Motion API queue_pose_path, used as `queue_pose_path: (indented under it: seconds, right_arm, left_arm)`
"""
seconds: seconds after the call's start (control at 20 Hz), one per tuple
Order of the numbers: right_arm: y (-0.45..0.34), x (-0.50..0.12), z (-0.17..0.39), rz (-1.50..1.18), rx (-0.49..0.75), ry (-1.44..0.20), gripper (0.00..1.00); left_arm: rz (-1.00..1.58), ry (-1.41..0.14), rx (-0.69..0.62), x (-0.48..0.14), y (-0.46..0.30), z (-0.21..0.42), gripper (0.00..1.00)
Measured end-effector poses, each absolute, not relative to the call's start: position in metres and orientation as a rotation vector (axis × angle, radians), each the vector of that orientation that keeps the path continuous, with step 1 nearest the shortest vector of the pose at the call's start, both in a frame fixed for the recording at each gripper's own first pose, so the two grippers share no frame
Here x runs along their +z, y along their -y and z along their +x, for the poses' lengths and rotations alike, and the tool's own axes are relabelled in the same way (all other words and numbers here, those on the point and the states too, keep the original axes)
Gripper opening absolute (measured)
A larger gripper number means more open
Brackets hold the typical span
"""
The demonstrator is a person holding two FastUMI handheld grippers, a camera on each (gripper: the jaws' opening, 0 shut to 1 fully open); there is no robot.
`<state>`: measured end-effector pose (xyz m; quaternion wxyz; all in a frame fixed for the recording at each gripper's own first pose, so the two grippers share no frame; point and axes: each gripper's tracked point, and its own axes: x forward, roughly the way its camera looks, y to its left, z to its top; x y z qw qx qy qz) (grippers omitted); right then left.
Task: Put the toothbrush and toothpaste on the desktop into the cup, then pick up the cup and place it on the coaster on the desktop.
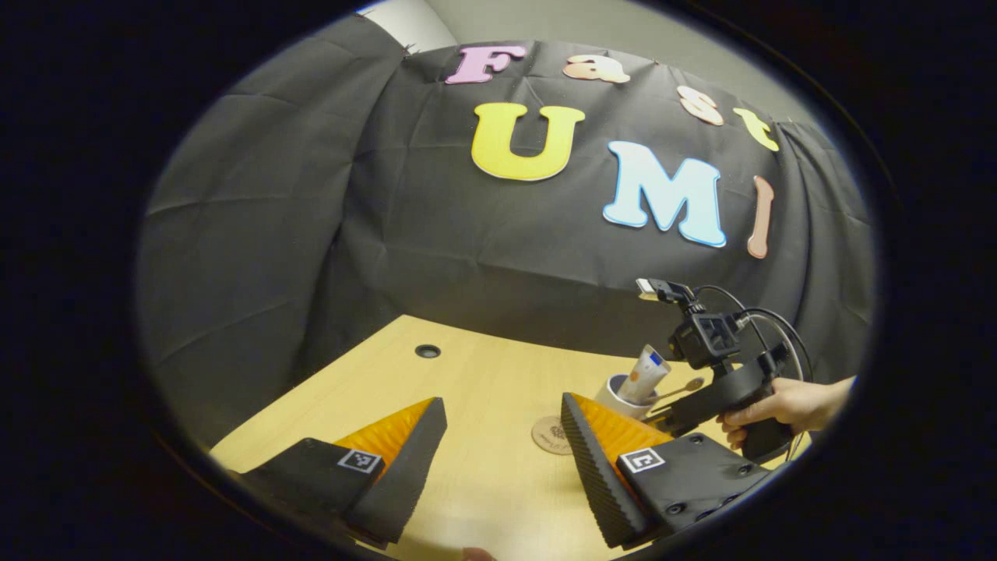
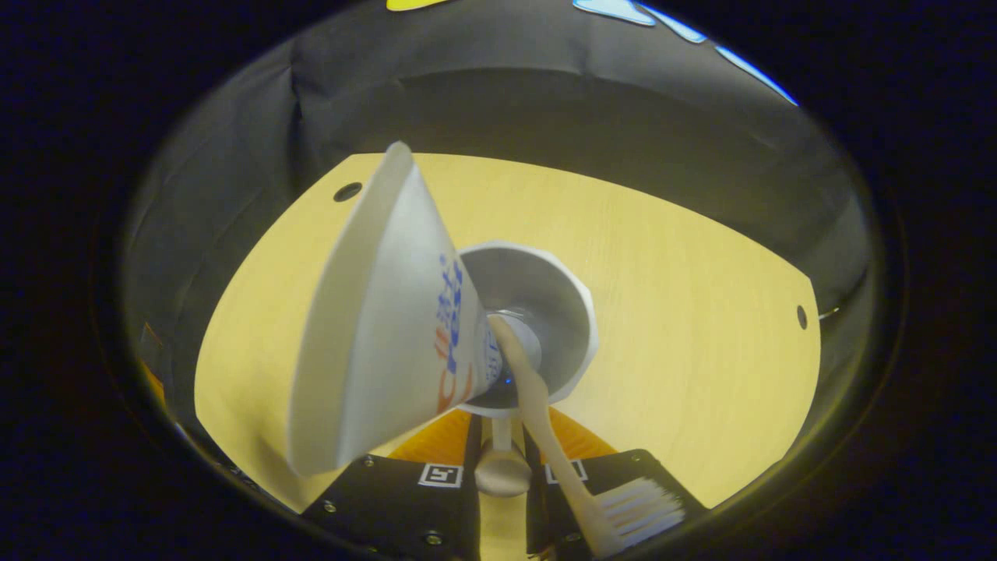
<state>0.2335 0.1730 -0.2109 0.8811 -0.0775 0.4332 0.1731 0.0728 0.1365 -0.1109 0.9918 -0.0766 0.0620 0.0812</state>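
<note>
Partly hidden: cup handle clamped by right hand-held gripper; left hand-held gripper apart.

One cup. One toothpaste and one toothbrush, both in cup. One coaster on desktop. Two grippers: left gripper, right gripper. One hand. Two holes at desktop edges.

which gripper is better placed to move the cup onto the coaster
Right. The right gripper already sits at the cup, its fingers close around the rim, toothpaste and toothbrush inside. The left gripper hangs open, apart from the cup, near the coaster.
</note>
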Motion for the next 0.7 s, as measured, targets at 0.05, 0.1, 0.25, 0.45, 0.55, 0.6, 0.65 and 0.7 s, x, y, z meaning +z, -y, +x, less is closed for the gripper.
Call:
queue_pose_path:
  seconds: [0.05,0.1,0.25,0.45,0.55,0.6,0.65,0.7]
  right_arm:
    - [-0.179,-0.21,0.235,-0.174,0.368,-0.905,0.19]
    - [-0.185,-0.21,0.236,-0.185,0.373,-0.912,0.19]
    - [-0.201,-0.218,0.241,-0.211,0.384,-0.93,0.19]
    - [-0.211,-0.218,0.242,-0.233,0.398,-0.939,0.19]
    - [-0.209,-0.22,0.241,-0.228,0.402,-0.953,0.19]
    - [-0.207,-0.218,0.242,-0.234,0.403,-0.95,0.19]
    - [-0.208,-0.219,0.241,-0.245,0.404,-0.95,0.19]
    - [-0.209,-0.218,0.242,-0.256,0.408,-0.95,0.19]
  left_arm:
    - [-0.157,-0.125,0.165,-0.112,-0.141,0.072,0.95]
    - [-0.158,-0.129,0.169,-0.114,-0.146,0.071,0.95]
    - [-0.161,-0.138,0.178,-0.119,-0.158,0.072,0.95]
    - [-0.162,-0.141,0.186,-0.12,-0.167,0.071,0.95]
    - [-0.162,-0.145,0.188,-0.123,-0.171,0.071,0.95]
    - [-0.164,-0.147,0.188,-0.123,-0.171,0.071,0.95]
    - [-0.166,-0.147,0.188,-0.124,-0.171,0.073,0.93]
    - [-0.168,-0.148,0.189,-0.124,-0.172,0.072,0.93]
